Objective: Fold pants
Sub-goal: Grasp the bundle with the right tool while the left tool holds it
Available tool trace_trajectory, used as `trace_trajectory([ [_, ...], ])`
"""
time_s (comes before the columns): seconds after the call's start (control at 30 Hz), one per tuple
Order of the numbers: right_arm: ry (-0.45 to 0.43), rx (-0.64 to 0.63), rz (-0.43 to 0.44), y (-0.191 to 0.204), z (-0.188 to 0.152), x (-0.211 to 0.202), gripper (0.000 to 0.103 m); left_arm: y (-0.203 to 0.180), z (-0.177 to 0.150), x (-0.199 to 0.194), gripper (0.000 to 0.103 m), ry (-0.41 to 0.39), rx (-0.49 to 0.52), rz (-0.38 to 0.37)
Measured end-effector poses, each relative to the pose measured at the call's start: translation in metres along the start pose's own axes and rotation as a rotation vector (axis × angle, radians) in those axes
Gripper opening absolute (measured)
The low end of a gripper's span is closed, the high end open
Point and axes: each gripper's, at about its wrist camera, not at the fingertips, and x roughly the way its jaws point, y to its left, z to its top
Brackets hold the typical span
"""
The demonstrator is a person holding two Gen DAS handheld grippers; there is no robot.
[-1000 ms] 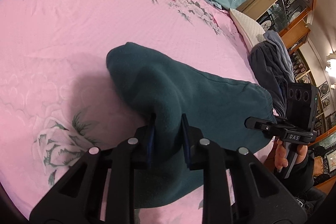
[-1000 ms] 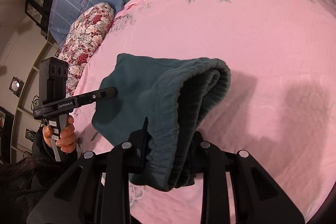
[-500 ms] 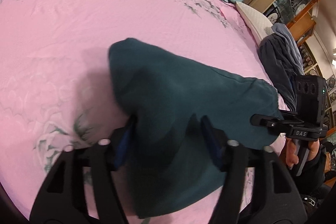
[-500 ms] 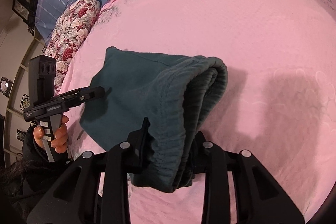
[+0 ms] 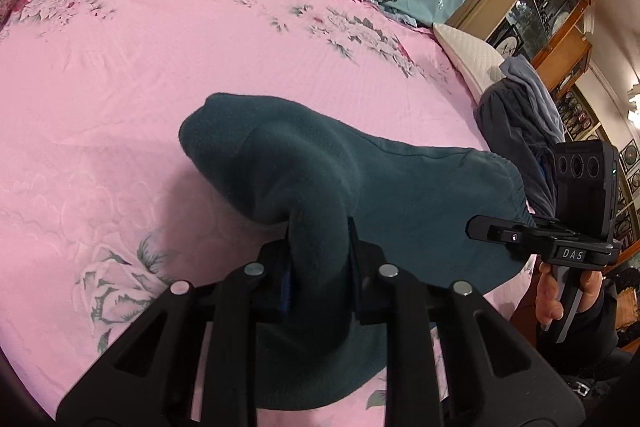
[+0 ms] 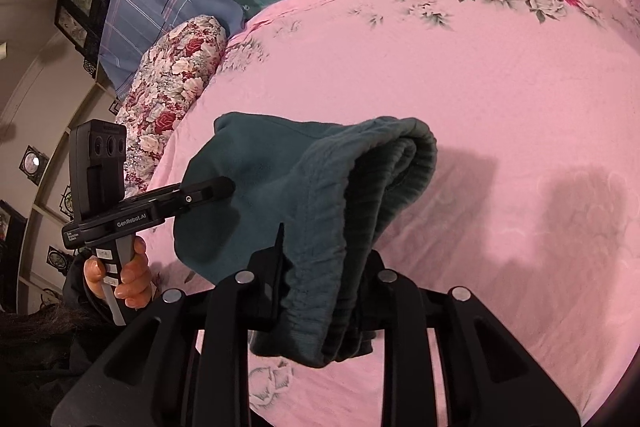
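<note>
With my left gripper (image 5: 318, 231) I am pinching a fold of the dark teal fleece pants (image 5: 400, 187), jaws narrow around the cloth. My right gripper (image 6: 320, 247) is clamping their ribbed waistband. The pants are hanging between both, partly lying on the pink flowered bedsheet (image 5: 120, 67).

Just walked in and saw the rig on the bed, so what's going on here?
A person is folding dark teal fleece pants on a pink floral bedspread. The left gripper is shut on a bunched part of the pants; the right gripper is shut on the ribbed waistband end. The pants are already doubled over, partly lifted off the bedspread.
</note>
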Motion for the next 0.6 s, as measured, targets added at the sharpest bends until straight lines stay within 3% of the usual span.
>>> trace_trajectory([
  [0.37,-0.015,-0.040,0.039,0.014,0.070,0.010,0.025,0.024,0.050,-0.002,0.021,-0.044,-0.041,0.017],
  [0.6,-0.048,-0.099,0.020,0.025,0.171,0.035,0.025,0.041,0.150,0.001,0.021,-0.118,-0.019,0.104],
])
